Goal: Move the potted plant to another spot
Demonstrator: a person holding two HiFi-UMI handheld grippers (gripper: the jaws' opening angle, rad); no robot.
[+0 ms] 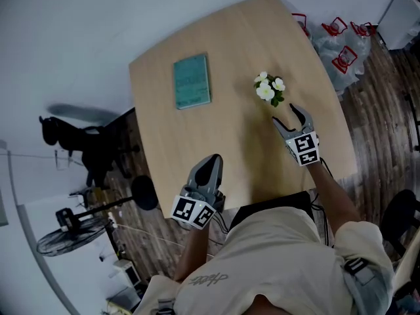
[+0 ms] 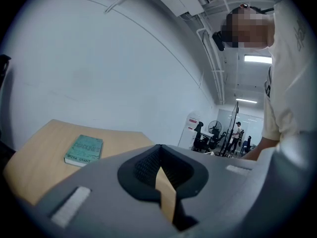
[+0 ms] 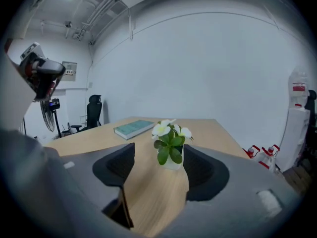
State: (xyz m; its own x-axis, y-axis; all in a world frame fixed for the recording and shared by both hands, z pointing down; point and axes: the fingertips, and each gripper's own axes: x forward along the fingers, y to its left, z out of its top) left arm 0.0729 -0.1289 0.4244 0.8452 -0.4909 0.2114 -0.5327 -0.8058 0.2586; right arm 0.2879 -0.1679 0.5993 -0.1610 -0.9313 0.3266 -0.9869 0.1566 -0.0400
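Wooden table (image 1: 230, 130) holds potted plant (image 1: 269, 89) just beyond right gripper's (image 1: 284, 113) parted fingers; left gripper's (image 1: 212, 159) fingers together.

- Left gripper (image 1: 210, 163) and right gripper (image 1: 285, 115): grey shells with black ribbed pads inside.
- Each carries a cube (image 1: 193, 211) with black-and-white square markers.
- Beige short-sleeved T-shirt (image 1: 275, 261) with a dark print (image 1: 205, 279).
- Thin dark cables (image 1: 223, 222) trail behind the left gripper.
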